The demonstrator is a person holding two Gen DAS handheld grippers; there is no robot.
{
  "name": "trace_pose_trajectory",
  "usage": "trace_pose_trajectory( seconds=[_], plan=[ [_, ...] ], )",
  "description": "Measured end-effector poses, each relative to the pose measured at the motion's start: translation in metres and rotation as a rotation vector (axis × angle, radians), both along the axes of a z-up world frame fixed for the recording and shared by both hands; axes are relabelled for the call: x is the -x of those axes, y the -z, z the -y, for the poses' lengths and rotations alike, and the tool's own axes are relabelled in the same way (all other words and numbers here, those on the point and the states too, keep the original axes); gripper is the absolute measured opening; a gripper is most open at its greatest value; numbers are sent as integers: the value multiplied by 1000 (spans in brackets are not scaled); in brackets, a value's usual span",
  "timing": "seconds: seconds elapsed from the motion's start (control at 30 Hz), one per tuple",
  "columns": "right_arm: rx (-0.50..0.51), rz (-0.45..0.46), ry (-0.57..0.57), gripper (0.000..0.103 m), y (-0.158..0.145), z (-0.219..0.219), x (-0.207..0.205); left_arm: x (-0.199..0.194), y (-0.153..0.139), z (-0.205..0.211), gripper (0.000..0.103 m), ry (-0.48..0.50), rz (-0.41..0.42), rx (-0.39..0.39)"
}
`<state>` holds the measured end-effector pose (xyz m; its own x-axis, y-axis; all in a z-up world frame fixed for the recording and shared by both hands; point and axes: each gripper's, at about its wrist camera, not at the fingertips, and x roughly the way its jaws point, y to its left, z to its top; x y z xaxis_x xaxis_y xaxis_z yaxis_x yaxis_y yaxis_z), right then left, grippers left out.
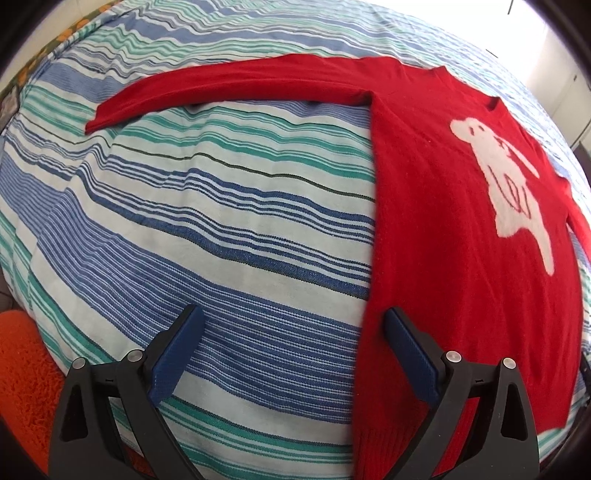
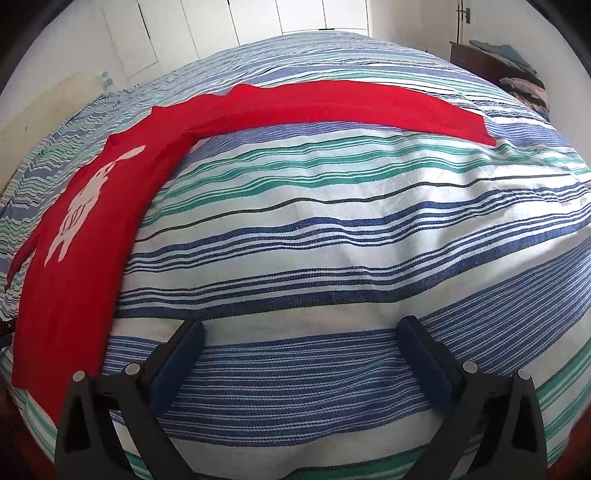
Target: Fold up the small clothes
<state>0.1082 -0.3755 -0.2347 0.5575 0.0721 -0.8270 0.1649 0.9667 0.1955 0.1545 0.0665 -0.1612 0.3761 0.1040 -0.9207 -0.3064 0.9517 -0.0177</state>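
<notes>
A small red sweater (image 1: 443, 229) with a white animal figure (image 1: 509, 184) lies flat on the striped bedspread (image 1: 221, 221). One long sleeve (image 1: 221, 92) stretches out to the left in the left wrist view. My left gripper (image 1: 291, 317) is open above the spread, its right finger (image 1: 410, 354) over the sweater's left hem edge. In the right wrist view the sweater (image 2: 81, 251) lies at the left and its other sleeve (image 2: 351, 107) runs to the right. My right gripper (image 2: 301, 328) is open over bare bedspread (image 2: 332, 240), holding nothing.
An orange fuzzy fabric (image 1: 26, 387) sits at the lower left off the bed. White cupboard doors (image 2: 295, 14) stand behind the bed. A dark wooden piece of furniture (image 2: 480, 59) with piled clothes (image 2: 524, 88) stands at the right.
</notes>
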Motion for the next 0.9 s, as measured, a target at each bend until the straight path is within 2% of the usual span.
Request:
trace_pose_trajectory(
  seconds=[0.37,0.53,0.63,0.9],
  plan=[
    [11,3,2,103,1,-2,0,0,0,1,98,-1,-1,-3],
    [14,3,3,103,1,-2,0,4,-10,-5,98,-25,52,32],
    [15,3,3,103,1,-2,0,3,-5,-9,98,-38,28,39],
    [22,6,5,103,1,-3,0,1,-3,-2,98,-15,24,-1]
  ],
)
